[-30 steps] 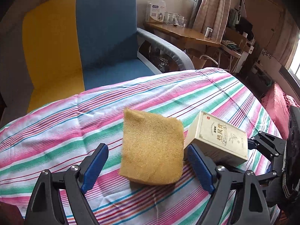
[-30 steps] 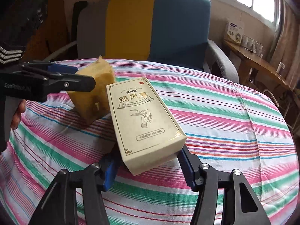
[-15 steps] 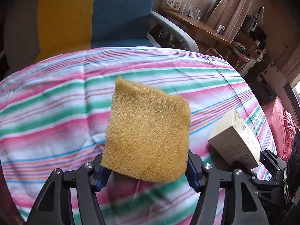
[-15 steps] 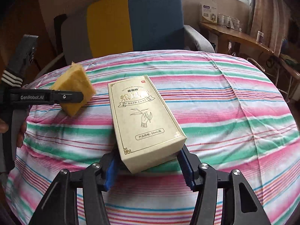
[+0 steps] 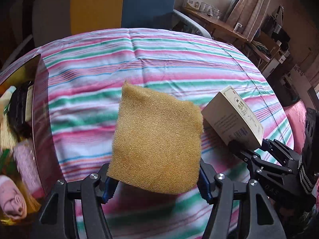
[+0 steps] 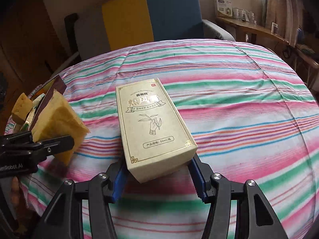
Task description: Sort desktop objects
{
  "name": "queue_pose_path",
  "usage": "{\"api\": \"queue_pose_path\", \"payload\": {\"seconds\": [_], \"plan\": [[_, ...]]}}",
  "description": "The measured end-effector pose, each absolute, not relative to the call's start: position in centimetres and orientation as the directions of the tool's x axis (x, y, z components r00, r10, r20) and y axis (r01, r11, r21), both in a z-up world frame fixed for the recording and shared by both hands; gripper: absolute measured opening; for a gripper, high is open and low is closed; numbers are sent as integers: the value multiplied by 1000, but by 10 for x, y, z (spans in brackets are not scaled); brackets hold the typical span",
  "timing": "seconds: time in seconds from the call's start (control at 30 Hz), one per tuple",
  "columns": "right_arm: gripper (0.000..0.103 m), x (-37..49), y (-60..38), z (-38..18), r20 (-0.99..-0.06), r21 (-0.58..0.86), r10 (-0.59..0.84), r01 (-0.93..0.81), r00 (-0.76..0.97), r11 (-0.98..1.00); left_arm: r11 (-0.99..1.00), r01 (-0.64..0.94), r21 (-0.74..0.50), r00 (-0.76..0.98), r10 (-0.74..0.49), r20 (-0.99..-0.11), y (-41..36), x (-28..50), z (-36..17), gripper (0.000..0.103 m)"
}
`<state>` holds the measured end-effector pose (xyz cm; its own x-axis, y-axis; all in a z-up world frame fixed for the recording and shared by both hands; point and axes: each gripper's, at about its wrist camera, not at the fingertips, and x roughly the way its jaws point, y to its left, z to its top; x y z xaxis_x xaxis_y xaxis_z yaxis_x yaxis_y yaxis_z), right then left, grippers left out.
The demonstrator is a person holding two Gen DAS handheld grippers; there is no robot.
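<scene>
The left gripper (image 5: 155, 181) is clamped on a yellow sponge (image 5: 157, 141), the right gripper (image 6: 159, 176) on a cream box (image 6: 153, 127), both carried above the striped cloth (image 6: 239, 99). The soft sponge could slip if squeezed unevenly. The bin (image 5: 37, 119) at left is cut off, its contents blurred.

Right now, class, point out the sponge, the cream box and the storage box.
sponge (image 5: 157, 147), left wrist view, front face.
cream box (image 6: 153, 127), right wrist view, printed top.
storage box (image 5: 40, 107), left wrist view, side wall.
</scene>
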<state>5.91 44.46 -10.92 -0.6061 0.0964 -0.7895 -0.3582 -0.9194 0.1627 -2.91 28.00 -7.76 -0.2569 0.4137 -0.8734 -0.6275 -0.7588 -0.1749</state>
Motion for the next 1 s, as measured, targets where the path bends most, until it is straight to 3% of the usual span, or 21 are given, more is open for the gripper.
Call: {"api": "queue_pose_path", "payload": {"seconds": [0.27, 0.33, 0.5, 0.87, 0.93, 1.0], "plan": [[59, 88, 398, -108, -806, 185, 83, -382, -586, -905, -741, -633, -224, -220, 449, -866, 243, 4, -86, 73], [67, 93, 392, -108, -805, 207, 64, -381, -589, -901, -734, -633, -245, -218, 473, -854, 231, 7, -84, 74], [72, 108, 380, -104, -798, 239, 41, -378, -601, -894, -737, -612, -286, -233, 514, -826, 201, 8, -78, 74], [94, 112, 374, -115, -855, 37, 213, -464, -474, -885, -761, -605, -235, -272, 474, -837, 195, 13, -92, 73], [103, 111, 368, -118, -856, 8, 232, -460, -462, -888, -769, -595, -232, -286, 472, -834, 196, 13, -93, 74], [103, 112, 364, -120, -852, -8, 247, -460, -461, -888, -773, -587, -243, -291, 481, -827, 196, 13, -95, 78]]}}
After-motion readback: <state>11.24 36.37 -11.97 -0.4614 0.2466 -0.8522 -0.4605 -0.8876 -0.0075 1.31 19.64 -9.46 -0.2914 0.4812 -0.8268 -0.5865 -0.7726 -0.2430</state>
